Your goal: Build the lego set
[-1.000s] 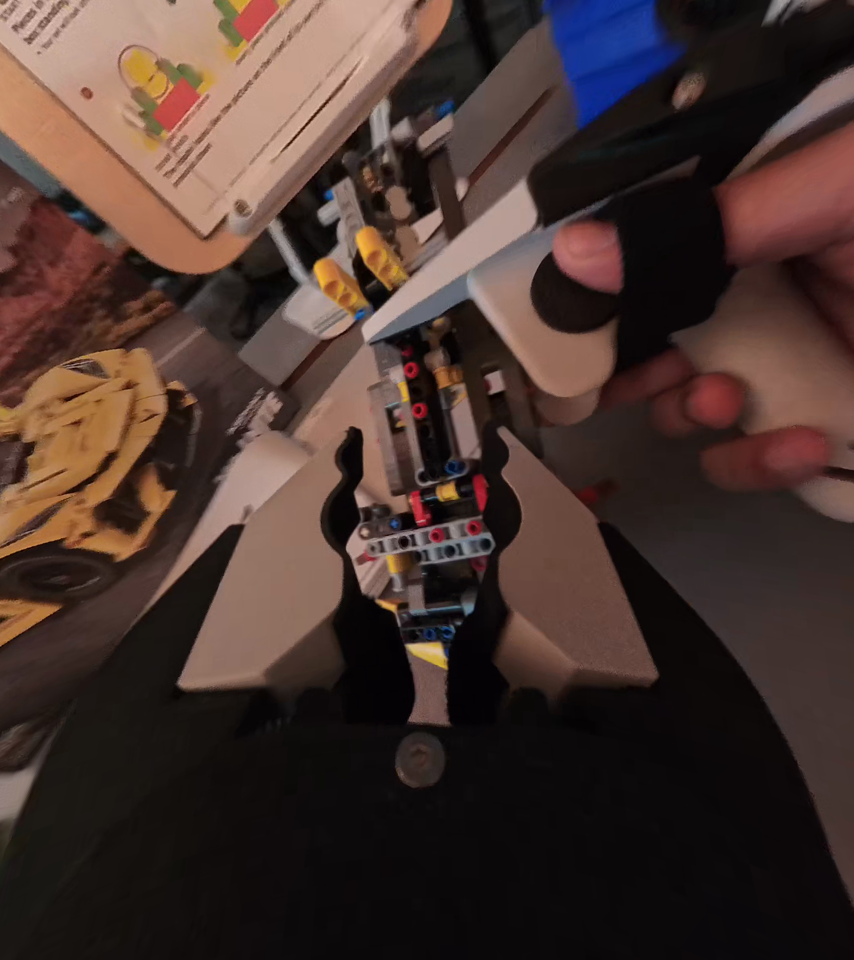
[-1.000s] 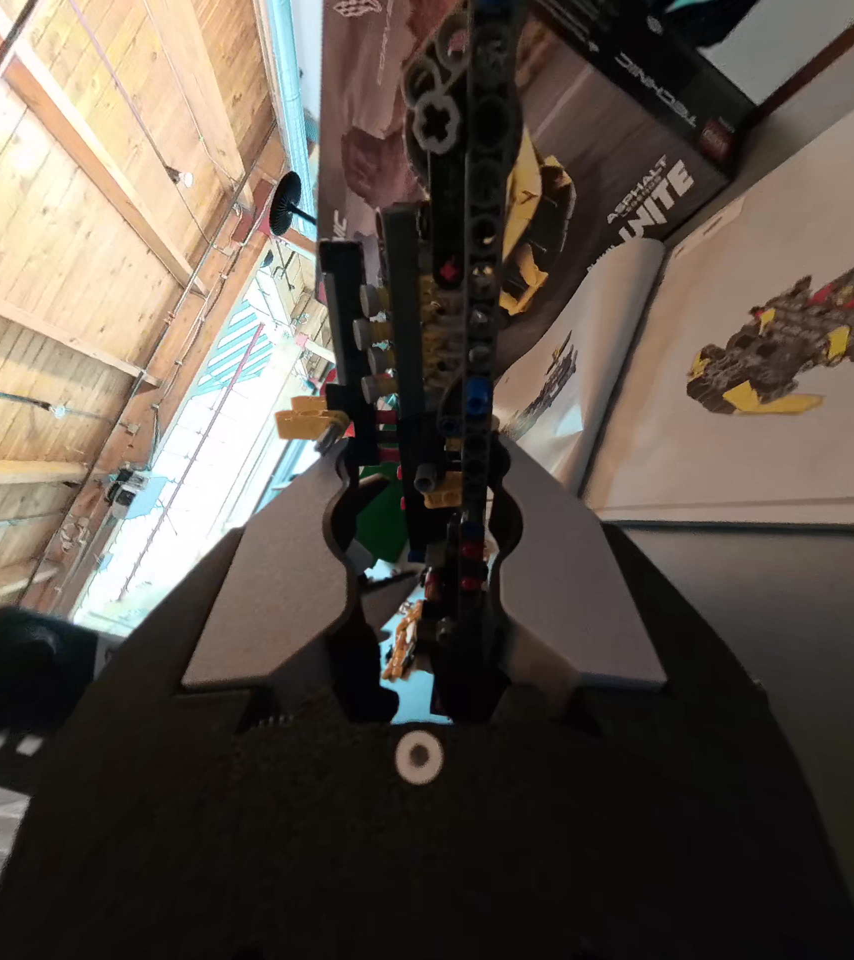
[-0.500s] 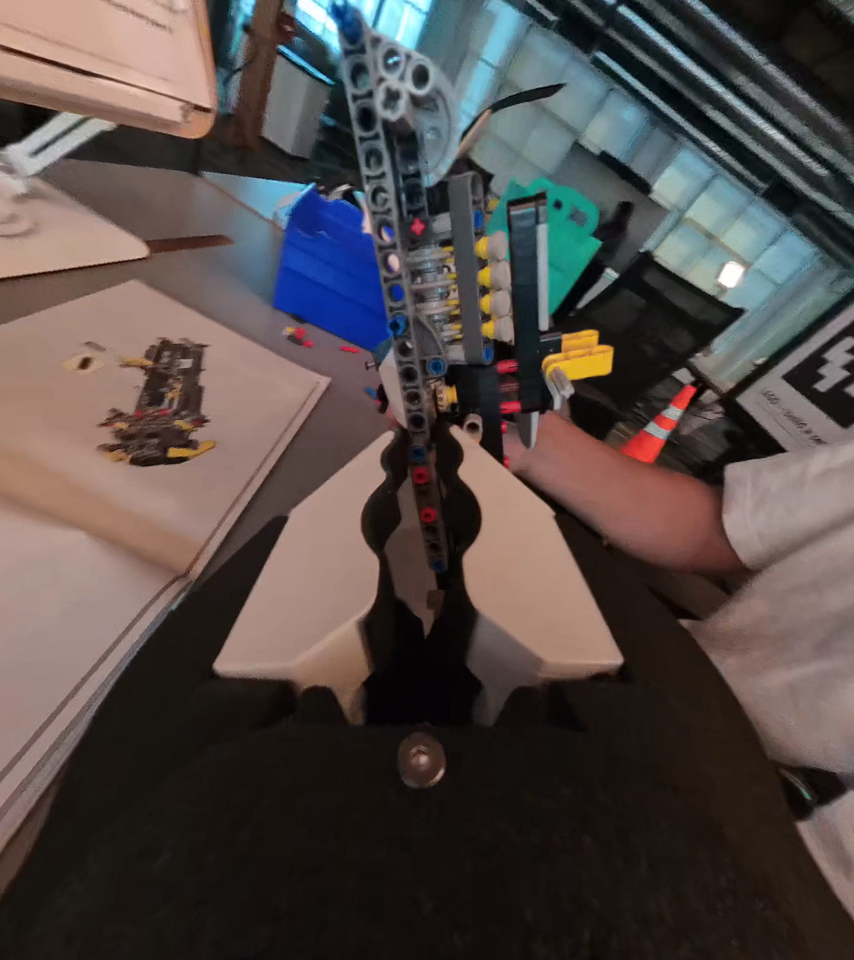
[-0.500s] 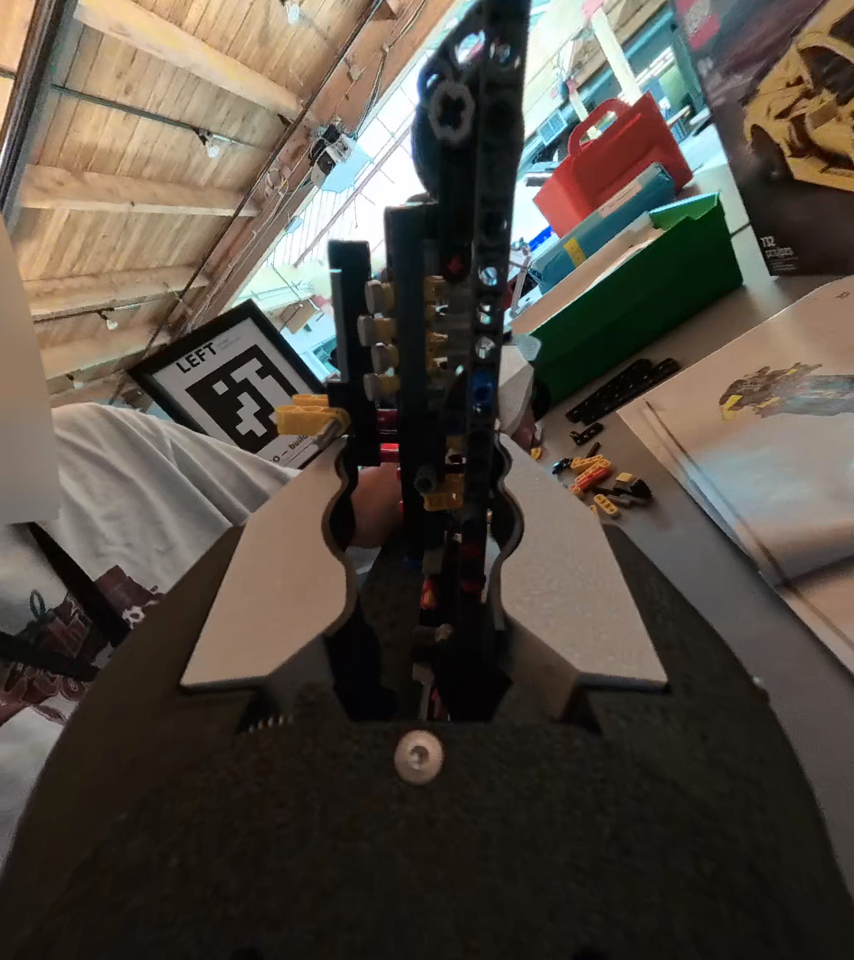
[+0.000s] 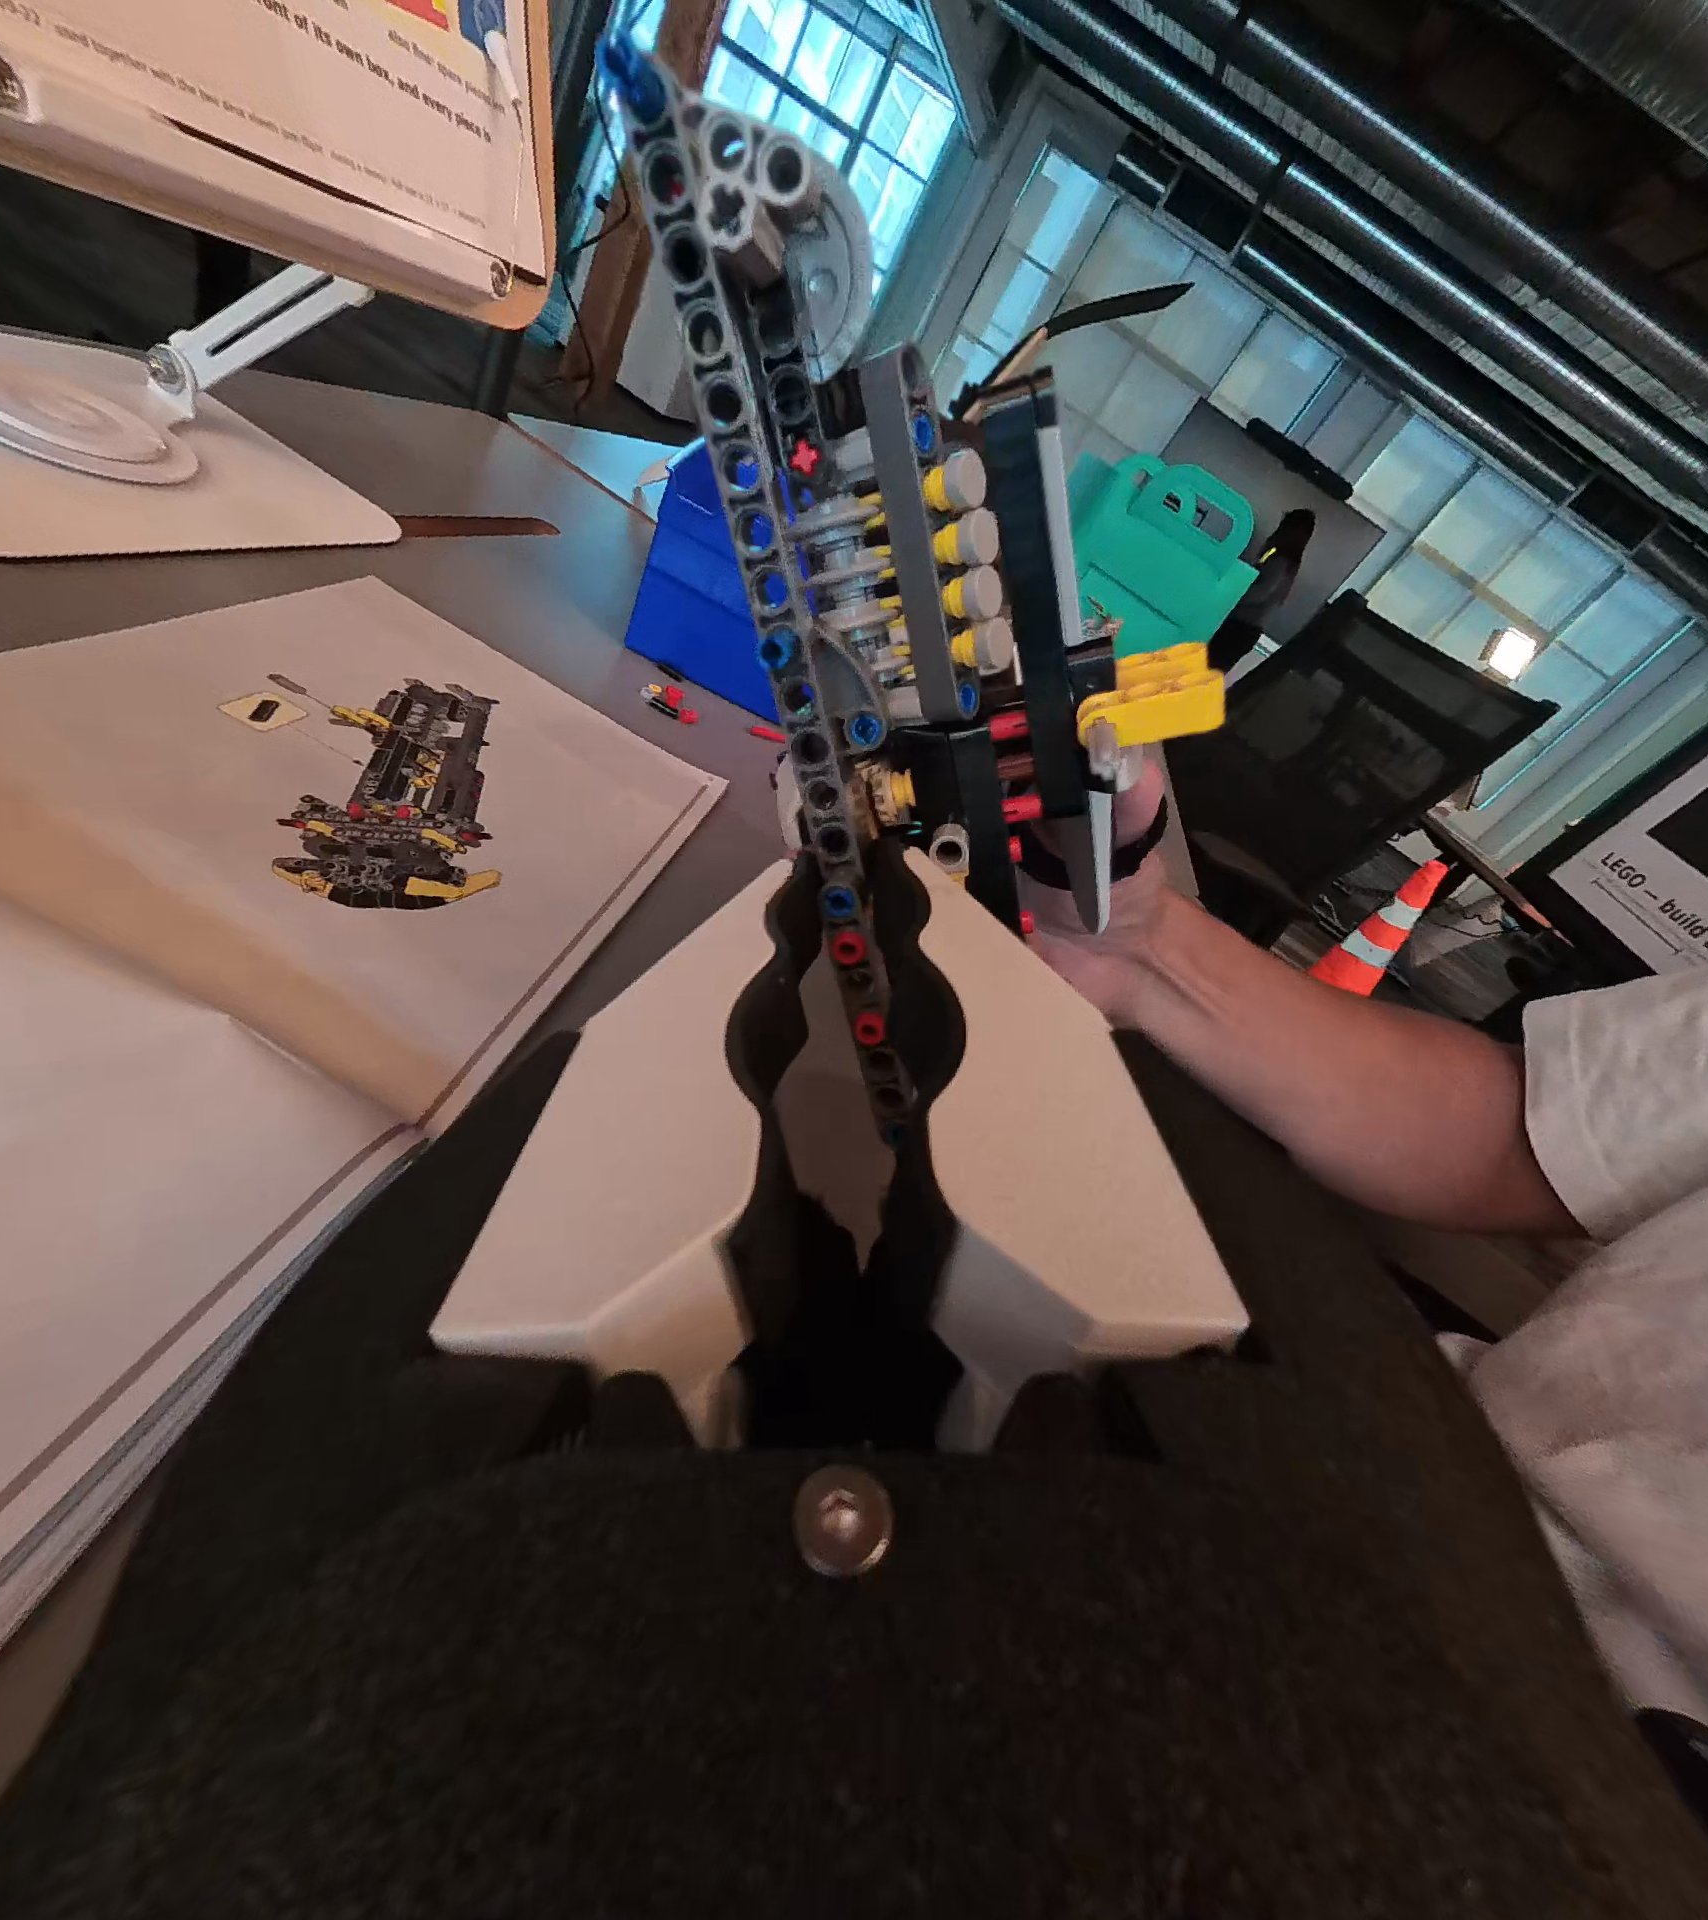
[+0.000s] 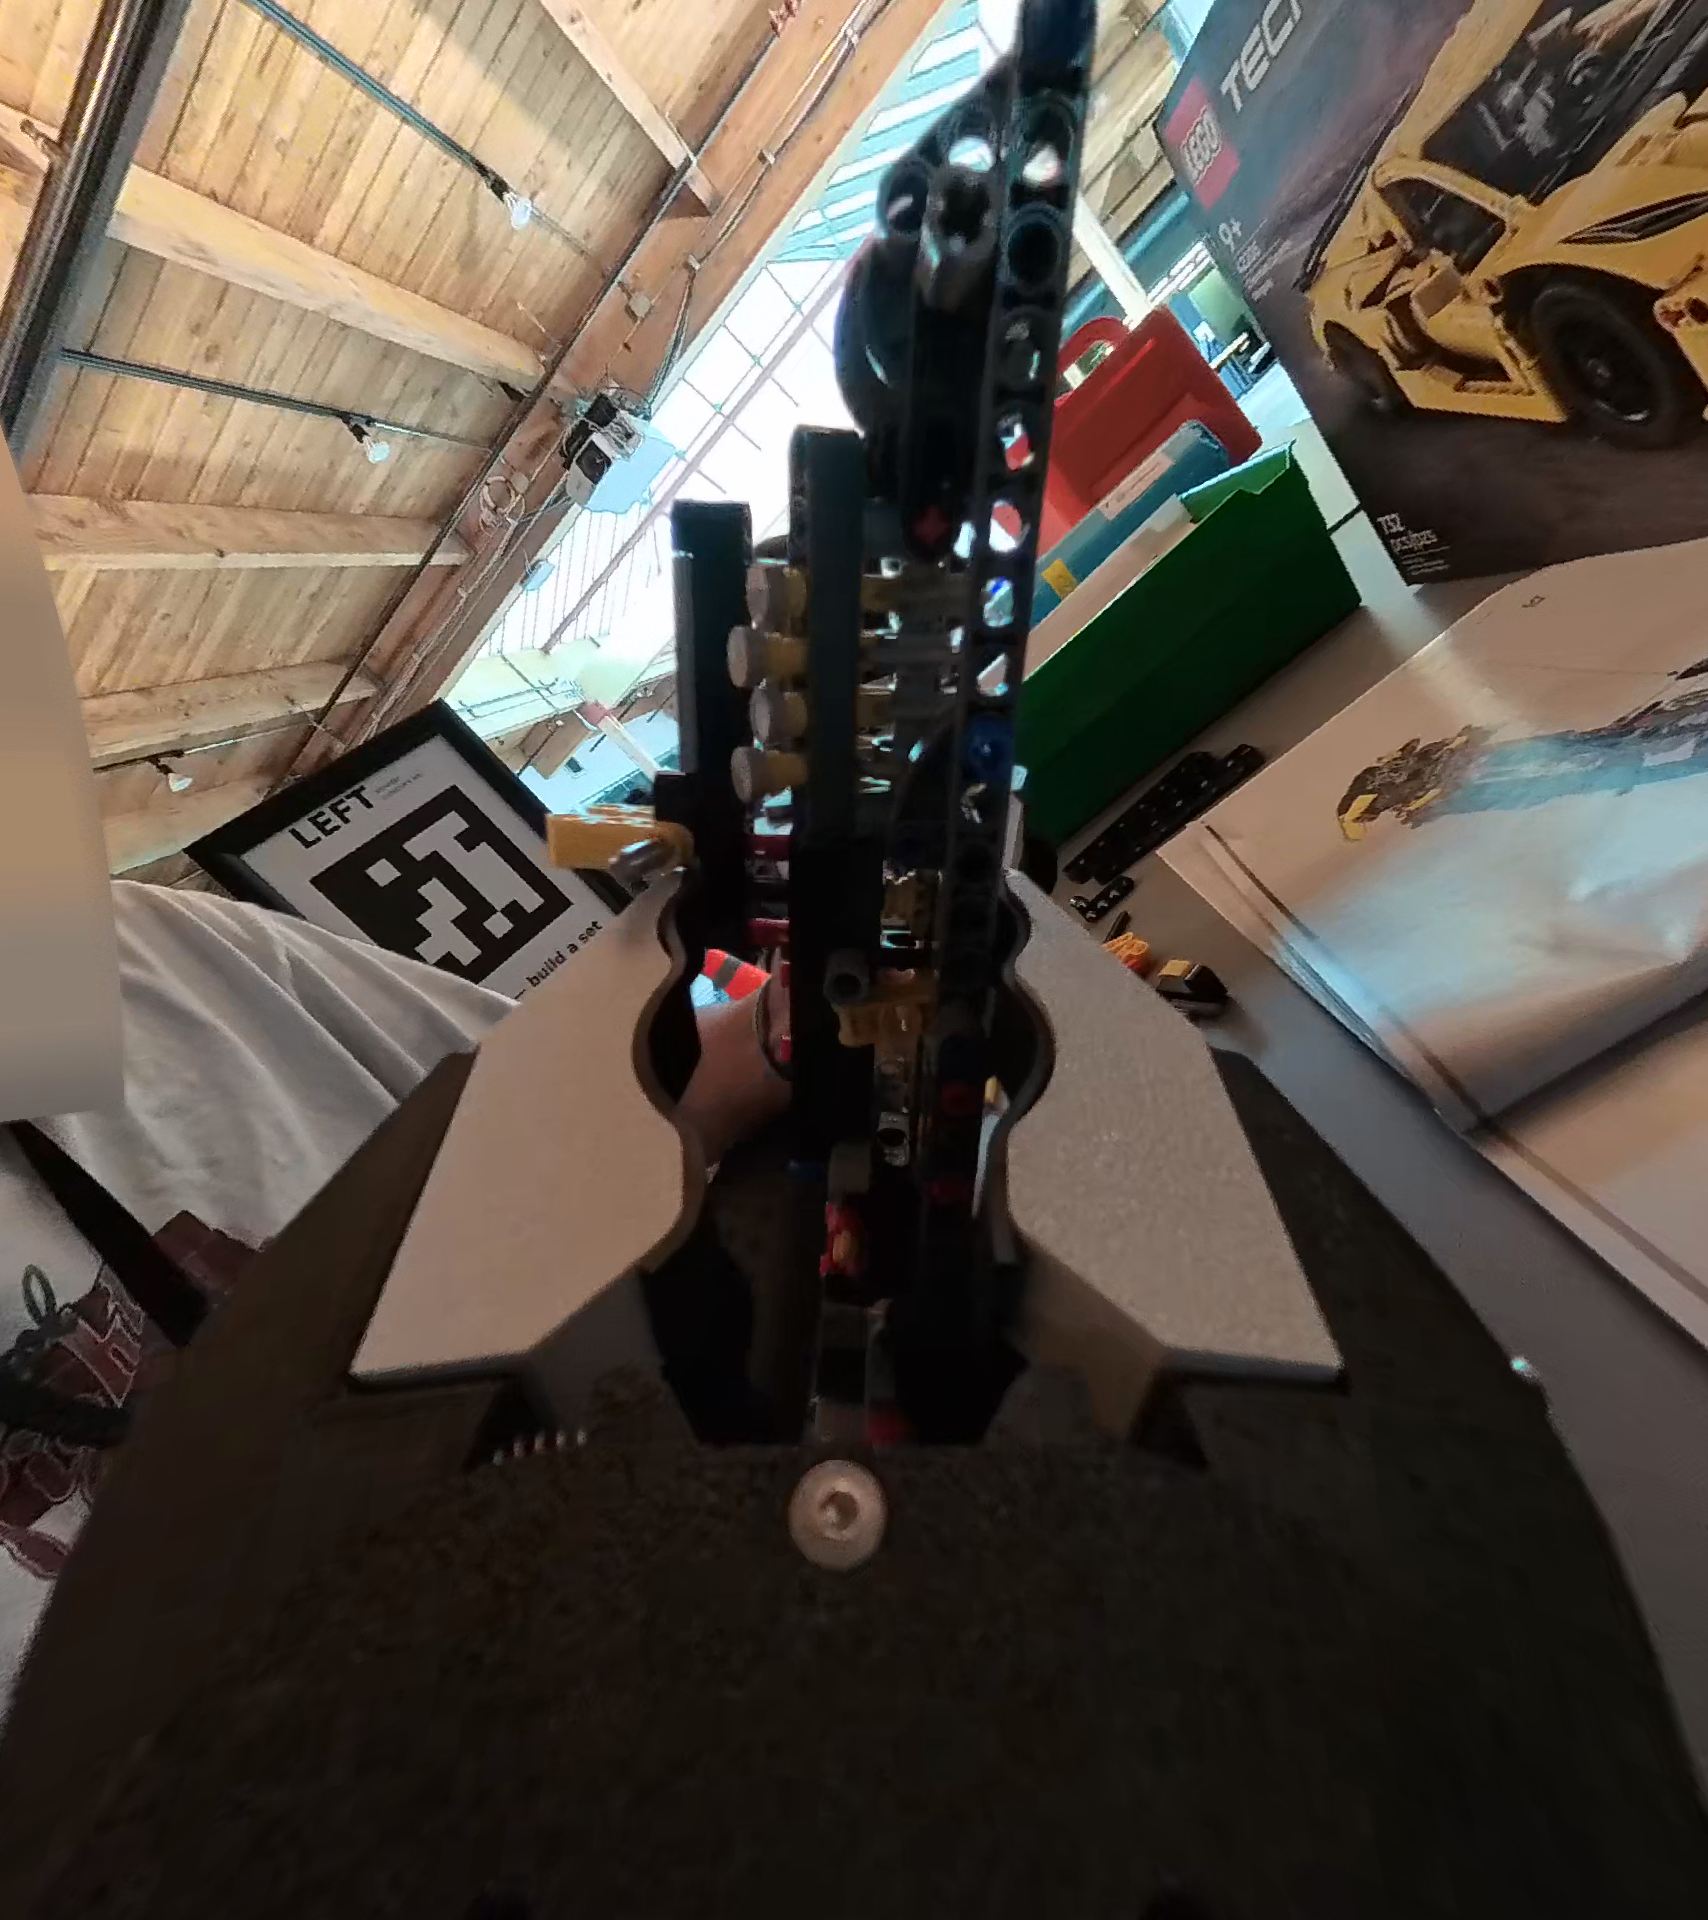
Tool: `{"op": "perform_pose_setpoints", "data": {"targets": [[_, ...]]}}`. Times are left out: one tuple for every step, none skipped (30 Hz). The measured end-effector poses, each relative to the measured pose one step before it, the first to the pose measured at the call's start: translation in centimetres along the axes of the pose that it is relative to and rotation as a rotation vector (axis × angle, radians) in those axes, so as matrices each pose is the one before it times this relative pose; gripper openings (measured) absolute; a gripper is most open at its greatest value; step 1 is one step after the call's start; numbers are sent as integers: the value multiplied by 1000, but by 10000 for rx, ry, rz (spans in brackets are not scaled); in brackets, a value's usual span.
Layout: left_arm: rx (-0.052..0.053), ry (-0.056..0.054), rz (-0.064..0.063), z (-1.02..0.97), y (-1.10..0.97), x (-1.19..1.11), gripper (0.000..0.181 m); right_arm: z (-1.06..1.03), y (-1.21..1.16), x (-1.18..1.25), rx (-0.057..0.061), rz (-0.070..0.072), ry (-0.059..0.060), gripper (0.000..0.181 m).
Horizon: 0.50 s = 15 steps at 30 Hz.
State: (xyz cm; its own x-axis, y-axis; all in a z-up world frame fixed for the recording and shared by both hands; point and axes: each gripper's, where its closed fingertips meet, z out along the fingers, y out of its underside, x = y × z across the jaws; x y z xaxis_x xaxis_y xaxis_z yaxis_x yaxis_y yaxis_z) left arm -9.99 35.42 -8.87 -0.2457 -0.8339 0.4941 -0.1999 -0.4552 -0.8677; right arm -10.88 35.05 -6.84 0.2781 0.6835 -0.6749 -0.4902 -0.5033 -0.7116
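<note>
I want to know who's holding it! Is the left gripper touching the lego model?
Touching. Left wrist view shows the left gripper closed on the lego model's long beam.

Lego assembly (image 5: 834, 582): grey and black beams, blue and red pins, yellow connectors
Instruction booklet (image 5: 206, 883): white pages, black-and-yellow model picture
Storage bin (image 5: 694, 582): blue
Tote (image 5: 1156, 540): teal
Traffic cone (image 5: 1380, 930): orange, white stripes
Lego box (image 6: 1515, 239): dark, yellow car
Tray (image 6: 1182, 644): green
Marker sign (image 6: 434, 883): black-and-white squares
</note>
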Motion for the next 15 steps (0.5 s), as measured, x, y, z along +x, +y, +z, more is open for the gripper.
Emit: {"op": "perform_pose_setpoints", "data": {"targets": [[93,22,-41,67,-8,51,8,-71,-10,-68,23,-44,-68,53],[62,29,-94,65,8,33,8,-67,11,12,-15,-40,-7,53],[10,-81,-33,70,72,-115,8,-34,50,132,-43,-36,70,53],[33,-49,22,31,31,-71,8,-33,93,55,-53,-39,12,53],[-8,0,-24,27,67,-63,9,-31,94,71,-56,55,-8,53],[-6,35,-73,9,56,-54,8,-36,6,39,28,82,-46,53],[42,31,-93,23,-8,-40,8,-25,-100,74,98,116,-22,53],[41,35,-88,12,-15,-30,8,-10,-143,59,129,184,-47,52],[63,92,-104,1,-54,47,8,-30,-91,-30,103,257,-140,52],[54,148,-117,1,-55,138,7,-50,-64,-105,78,261,-211,51],[-3,165,-101,-1,-3,165,7,-58,-27,-120,45,240,-187,51],[-63,149,-36,4,56,169,7,-42,68,-168,-32,108,-144,51],[-101,179,116,-15,84,259,7,-23,101,-239,-86,-50,-110,51],[-164,156,198,-21,116,247,7,-18,120,-208,-112,-93,-58,51],[-141,173,162,-24,41,290,7,19,74,-292,-85,-73,-117,51]]}}
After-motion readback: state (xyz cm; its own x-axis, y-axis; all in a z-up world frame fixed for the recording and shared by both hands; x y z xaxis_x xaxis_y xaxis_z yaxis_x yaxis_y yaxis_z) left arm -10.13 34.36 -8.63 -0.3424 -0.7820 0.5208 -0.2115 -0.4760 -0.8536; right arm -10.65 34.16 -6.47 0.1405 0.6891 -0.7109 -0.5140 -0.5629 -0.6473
